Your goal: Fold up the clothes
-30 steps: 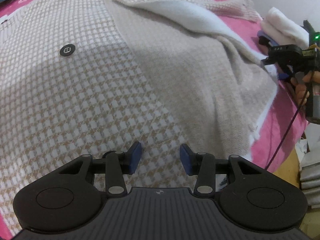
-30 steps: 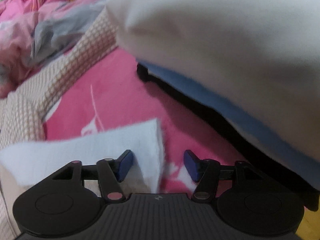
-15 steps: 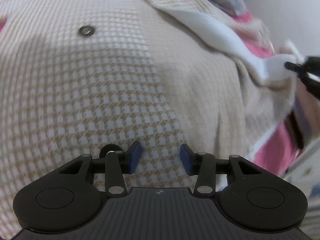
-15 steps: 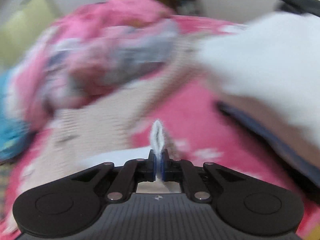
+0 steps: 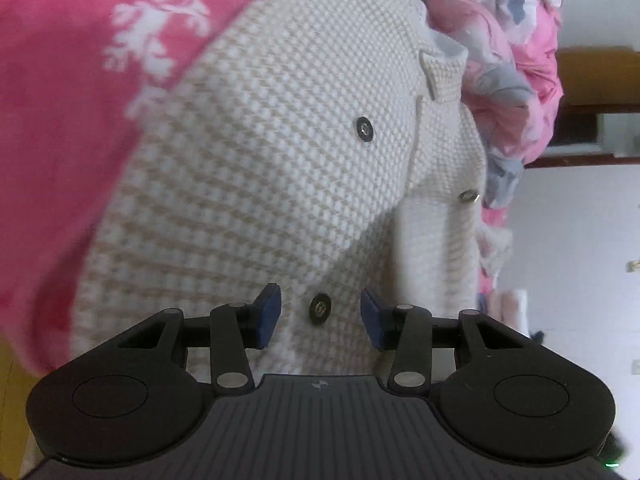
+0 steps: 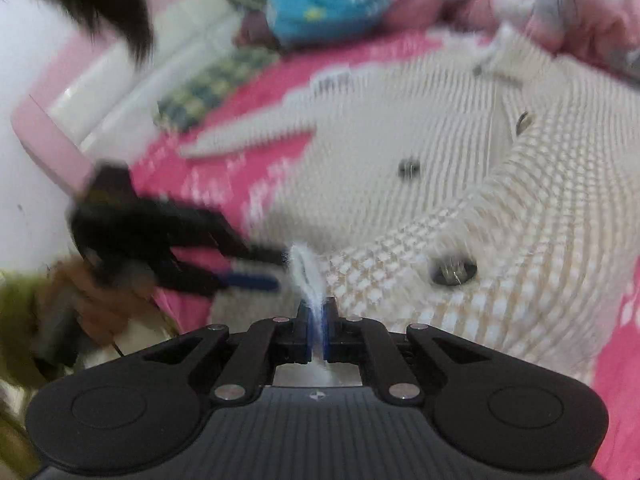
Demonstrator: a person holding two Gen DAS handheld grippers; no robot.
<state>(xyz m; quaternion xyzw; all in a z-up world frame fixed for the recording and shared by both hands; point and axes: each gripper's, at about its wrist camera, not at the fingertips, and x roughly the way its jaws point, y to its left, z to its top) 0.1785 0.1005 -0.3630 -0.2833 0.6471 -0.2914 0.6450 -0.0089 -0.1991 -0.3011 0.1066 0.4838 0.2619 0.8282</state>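
Checked jacket (image 5: 280, 160): spread on pink bed (image 5: 60, 120), long axis running to upper right. Right tongs (image 6: 318, 332) clenched on its white edge (image 6: 306, 276); left tongs (image 5: 320, 316) released, a button (image 5: 320, 307) between them.

I count one houndstooth jacket (image 5: 260, 168) spread on one pink floral bedsheet (image 5: 56, 128). On the jacket I see three metal buttons from my left wrist view: one (image 5: 365, 129) mid-front, one (image 5: 469, 196) at the right edge, one (image 5: 319, 309) between my fingers. I hold two grippers, left gripper (image 5: 320, 316) and right gripper (image 6: 318, 326). Beyond lies one blue garment (image 6: 316, 4), possibly one checked cloth (image 6: 212, 88), too blurred to be sure.
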